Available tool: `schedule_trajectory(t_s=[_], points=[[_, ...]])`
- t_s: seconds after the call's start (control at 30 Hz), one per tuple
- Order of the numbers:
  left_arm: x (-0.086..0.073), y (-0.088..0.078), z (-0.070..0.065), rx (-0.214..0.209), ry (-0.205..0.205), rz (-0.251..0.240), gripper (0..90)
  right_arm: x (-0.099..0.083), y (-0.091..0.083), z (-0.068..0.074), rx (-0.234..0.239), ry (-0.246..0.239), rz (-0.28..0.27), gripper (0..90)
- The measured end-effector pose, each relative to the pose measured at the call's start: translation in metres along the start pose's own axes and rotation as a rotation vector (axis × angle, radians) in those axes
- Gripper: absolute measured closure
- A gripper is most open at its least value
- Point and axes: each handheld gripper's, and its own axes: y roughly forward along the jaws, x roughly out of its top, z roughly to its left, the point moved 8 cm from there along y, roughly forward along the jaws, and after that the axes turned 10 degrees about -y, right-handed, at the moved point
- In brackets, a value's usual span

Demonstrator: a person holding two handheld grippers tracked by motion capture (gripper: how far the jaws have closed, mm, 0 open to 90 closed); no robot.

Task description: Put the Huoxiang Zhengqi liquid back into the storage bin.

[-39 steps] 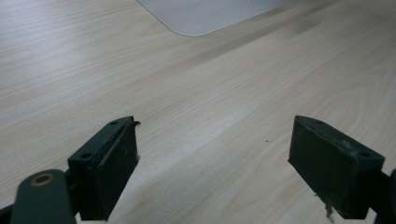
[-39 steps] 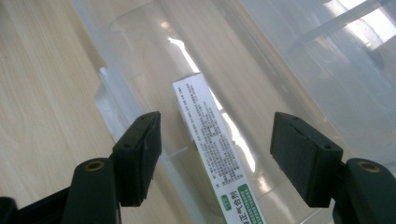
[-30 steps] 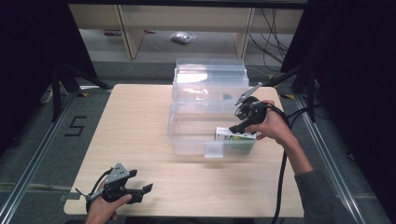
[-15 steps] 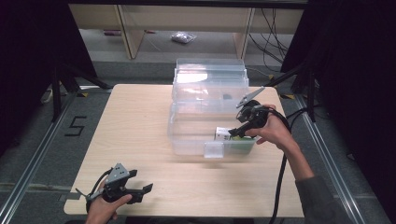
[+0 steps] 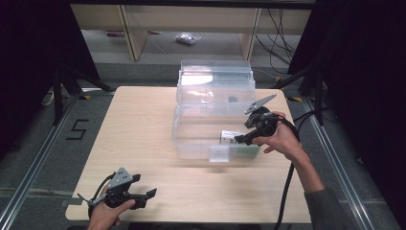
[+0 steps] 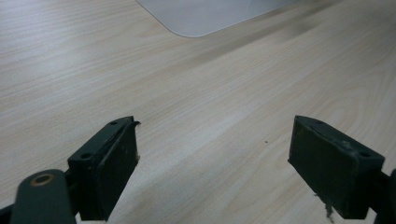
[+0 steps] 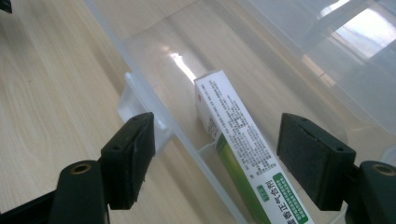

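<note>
A clear plastic storage box (image 5: pixel 191 143) stands on the wooden table with its lid (image 5: pixel 215 76) swung back. Inside, at the near right corner, lies a white and green carton (image 5: pixel 227 138) (image 7: pixel 233 126), its length along the front wall. My right gripper (image 5: pixel 239 140) (image 7: pixel 215 140) hangs over that corner. Its jaws have just been opening, and the carton lies between them with a gap on each side. At the table's near left corner my left gripper (image 5: pixel 145 186) (image 6: pixel 215 140) is open over bare wood with nothing between its pads.
A small clear latch tab (image 5: pixel 219 154) sticks out from the box's front wall. The right gripper's black cable (image 5: pixel 287 187) trails along the table's right edge. Behind the table, a shelf and a plastic bag (image 5: pixel 187 38) stand on the floor.
The carton now lies a little farther left in the box, with the right gripper still over it. The left gripper has not moved.
</note>
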Motion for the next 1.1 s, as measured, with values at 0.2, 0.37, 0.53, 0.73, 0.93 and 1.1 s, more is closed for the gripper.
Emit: schedule_trajectory(t_s=[0.2, 0.37, 0.53, 0.73, 0.93, 1.1], points=[[0.0, 0.0, 0.0, -0.001, 0.0, 0.0, 14.9, -0.003, -0.001, 0.005, 0.005, 0.007, -0.029, 28.9], [0.0, 0.0, 0.0, -0.001, 0.002, 0.001, 14.9, -0.006, -0.001, 0.012, 0.011, 0.023, -0.044, 30.0], [0.0, 0.0, 0.0, 0.0, 0.002, 0.001, 14.9, -0.005, 0.001, 0.019, 0.038, 0.04, -0.092, 29.6], [0.0, 0.0, 0.0, -0.001, 0.001, 0.001, 14.9, -0.008, 0.002, 0.025, 0.026, 0.043, -0.089, 29.3], [0.0, 0.0, 0.0, -0.001, -0.001, 0.001, 14.9, -0.01, 0.005, 0.03, 0.04, 0.033, -0.095, 28.7], [0.0, 0.0, 0.0, -0.001, -0.002, 0.0, 14.9, -0.012, 0.005, 0.038, 0.056, 0.031, -0.099, 28.3]])
